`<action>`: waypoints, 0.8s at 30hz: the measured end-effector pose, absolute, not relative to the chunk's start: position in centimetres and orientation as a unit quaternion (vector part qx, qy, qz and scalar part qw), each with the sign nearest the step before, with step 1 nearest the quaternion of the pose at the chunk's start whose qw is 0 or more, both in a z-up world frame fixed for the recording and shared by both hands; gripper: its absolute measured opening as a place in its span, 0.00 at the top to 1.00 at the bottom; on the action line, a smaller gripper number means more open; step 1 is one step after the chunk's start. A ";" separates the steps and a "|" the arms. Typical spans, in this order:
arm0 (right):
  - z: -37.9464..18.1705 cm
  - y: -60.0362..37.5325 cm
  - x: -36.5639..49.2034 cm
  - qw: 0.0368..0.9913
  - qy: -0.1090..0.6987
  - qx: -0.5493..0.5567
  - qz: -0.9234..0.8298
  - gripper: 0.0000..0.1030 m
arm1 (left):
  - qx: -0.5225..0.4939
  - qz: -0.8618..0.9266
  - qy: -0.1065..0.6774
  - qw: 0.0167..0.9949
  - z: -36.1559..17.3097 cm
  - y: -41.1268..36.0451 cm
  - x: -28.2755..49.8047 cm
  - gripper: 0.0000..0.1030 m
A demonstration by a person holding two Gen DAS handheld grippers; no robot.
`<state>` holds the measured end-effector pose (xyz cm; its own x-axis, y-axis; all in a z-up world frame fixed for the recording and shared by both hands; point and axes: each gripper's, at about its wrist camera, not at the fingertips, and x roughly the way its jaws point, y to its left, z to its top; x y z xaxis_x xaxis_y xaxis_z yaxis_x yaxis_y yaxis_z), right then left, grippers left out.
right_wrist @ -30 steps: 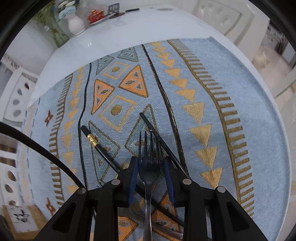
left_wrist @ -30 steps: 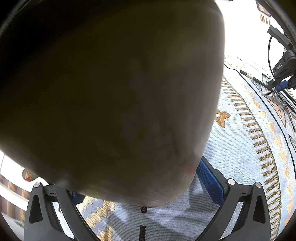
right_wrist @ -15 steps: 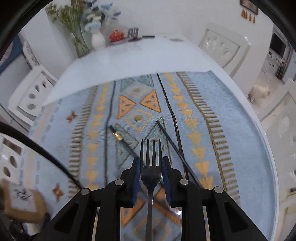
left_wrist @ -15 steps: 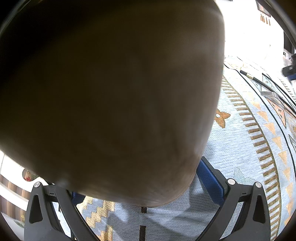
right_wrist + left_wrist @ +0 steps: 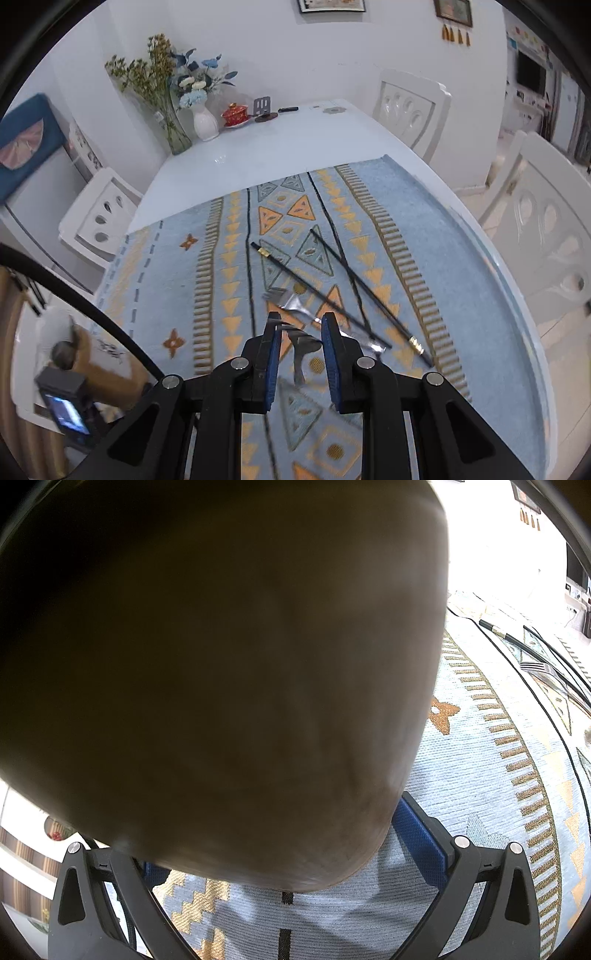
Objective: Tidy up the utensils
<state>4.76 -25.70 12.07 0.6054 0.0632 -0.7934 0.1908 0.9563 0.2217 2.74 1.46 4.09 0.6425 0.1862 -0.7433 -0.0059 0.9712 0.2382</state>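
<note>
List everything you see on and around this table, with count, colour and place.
mat: one, light blue with orange pattern, on the table
table: one, white, under the mat
chopsticks: two, black with gold bands, crossed on the mat
loose fork: one, silver, on the mat
held fork: one, silver, in the right gripper
container: one, brown, in the left gripper
vases: two, white and clear, far table end
chairs: three, white, around the table
left gripper: shut on the container
right gripper: jaws just closing on the held fork
</note>
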 end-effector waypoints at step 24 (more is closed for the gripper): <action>2.5 -23.1 8.1 0.747 0.662 0.001 0.061 0.83 | 0.107 0.054 0.419 0.900 3.1 0.5 2.2 0.00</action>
<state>8.11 -23.12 2.49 0.1163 0.0919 -0.9890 -0.0891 0.9927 0.0818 2.22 0.46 3.06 0.6426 0.1871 -0.7430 -0.0071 0.9711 0.2384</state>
